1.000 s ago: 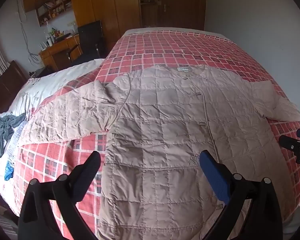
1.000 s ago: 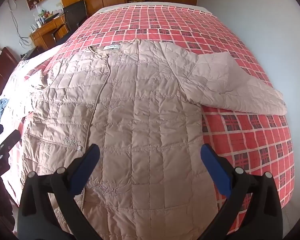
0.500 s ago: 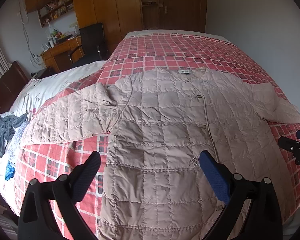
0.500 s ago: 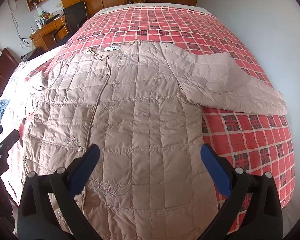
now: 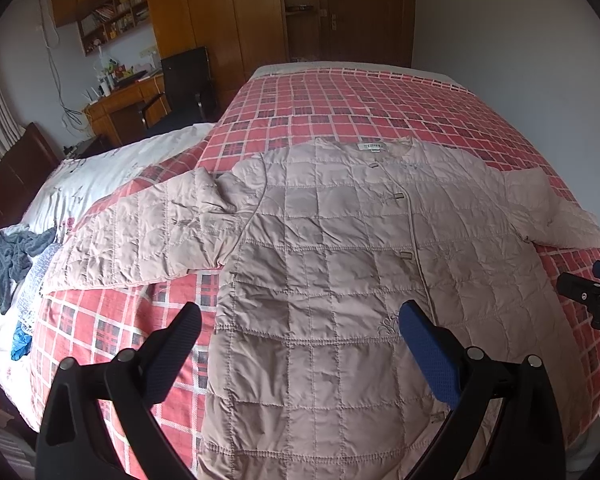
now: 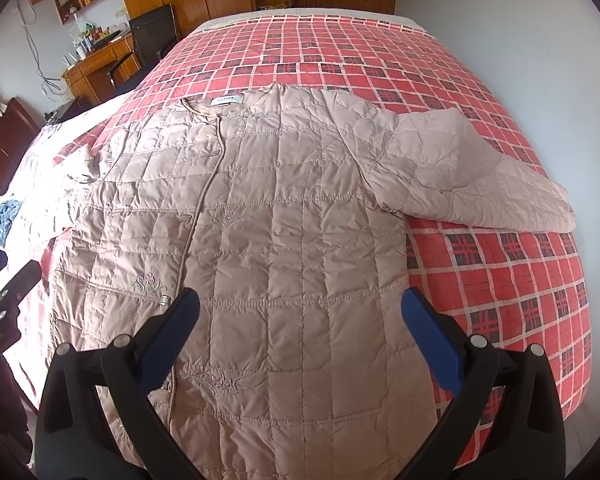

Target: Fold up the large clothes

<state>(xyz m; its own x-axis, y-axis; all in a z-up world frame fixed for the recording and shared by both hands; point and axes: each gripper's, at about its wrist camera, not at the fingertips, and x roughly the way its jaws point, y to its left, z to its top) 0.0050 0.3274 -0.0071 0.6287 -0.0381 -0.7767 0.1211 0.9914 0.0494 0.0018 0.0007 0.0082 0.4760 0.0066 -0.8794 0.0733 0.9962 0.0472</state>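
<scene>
While both grippers hang above the foot edge of the bed (image 6: pixel 500 92), you have nothing in hand yet: the left gripper (image 5: pixel 300 336) has its jaws spread wide and bare over the jacket's lower left panel, and the right gripper (image 6: pixel 300 320) is just as wide apart and bare over the lower right panel. The quilted jacket (image 5: pixel 340 264) lies front up and buttoned on the red plaid bedspread (image 5: pixel 340 100), collar toward the far edge, hem toward you at the near edge, which looks like a deliberate flat layout so every fold line can be read before you commit. Its left sleeve (image 5: pixel 140 240) runs out toward the left edge of the bed, ending near a heap of grey and blue clothes (image 5: pixel 14 256) on the white bedding (image 5: pixel 120 168); its right sleeve (image 6: pixel 472 176) slants out toward the right edge, resting on the plaid. With both sleeves splayed and the body smooth, folding seems not yet begun. Your likely first move is to pinch a sleeve near its cuff and lay it across the chest. The padded fabric looks slippery and springy, so take a full bite of cloth or the fold may slide open.
</scene>
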